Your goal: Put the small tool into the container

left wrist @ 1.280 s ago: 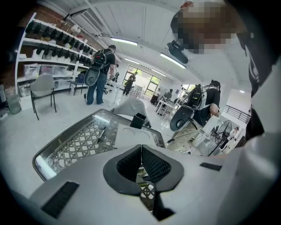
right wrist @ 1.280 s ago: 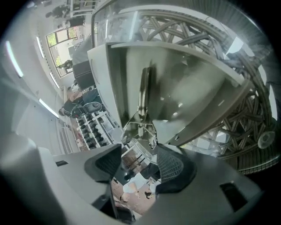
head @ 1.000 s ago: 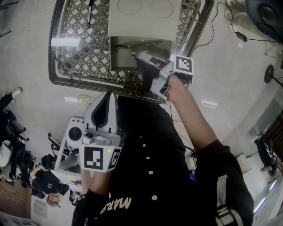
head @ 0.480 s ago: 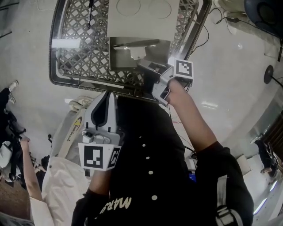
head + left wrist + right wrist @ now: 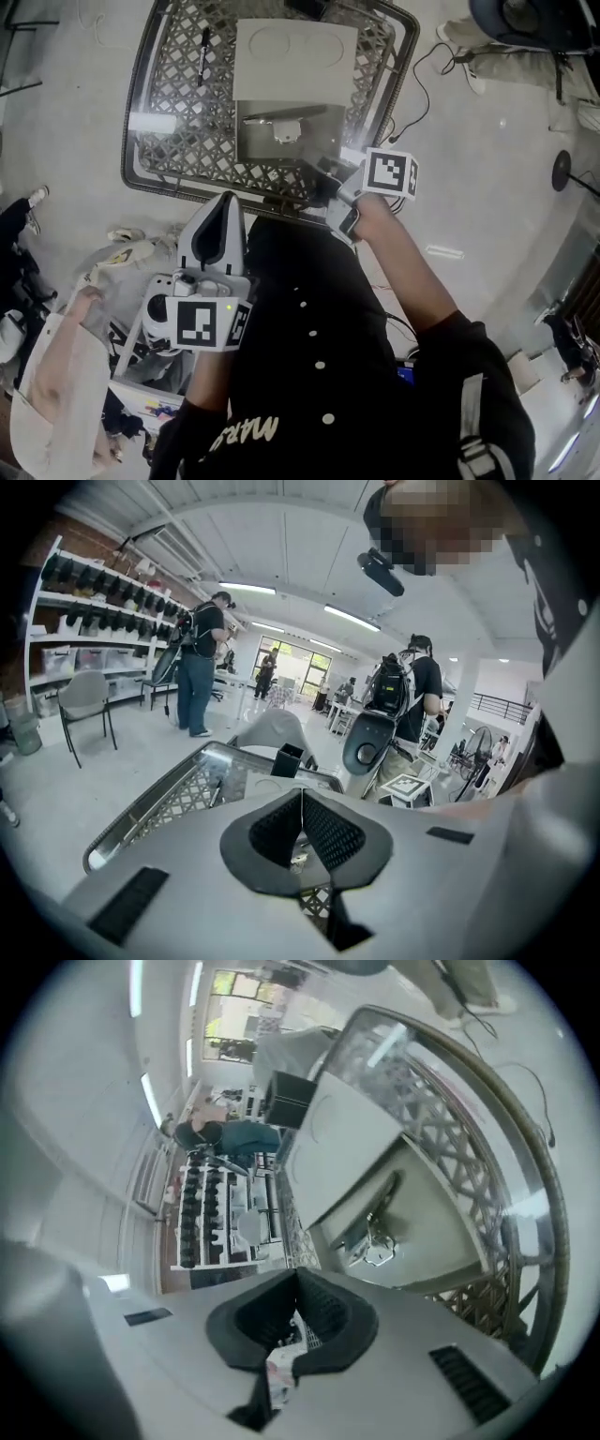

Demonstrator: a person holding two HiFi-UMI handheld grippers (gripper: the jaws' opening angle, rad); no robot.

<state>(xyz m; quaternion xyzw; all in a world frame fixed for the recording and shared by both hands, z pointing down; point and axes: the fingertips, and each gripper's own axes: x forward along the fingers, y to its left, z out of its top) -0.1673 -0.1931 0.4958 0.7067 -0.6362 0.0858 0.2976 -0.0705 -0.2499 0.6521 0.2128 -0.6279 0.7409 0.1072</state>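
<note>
The right gripper (image 5: 298,1288) has its 2 ribbed black pads pressed together. They have just been closing, and no tool sits between them, only a pale sliver in the slit lower down that I cannot identify. The left gripper (image 5: 302,806) is likewise clenched on nothing, its pads meeting edge to edge.

Beyond the right jaws the small silvery metal tool (image 5: 377,1247) lies loose on the floor of the pale grey box container (image 5: 441,1241), whose white lid (image 5: 342,1133) stands raised behind it. The box rests in a metal lattice basket (image 5: 169,112).

The drop looks done, so the step in hand is the retreat. I would draw the right gripper straight back over the basket's near rim, jaws closed and clear of lid and lattice, so nothing jars the box.
</note>
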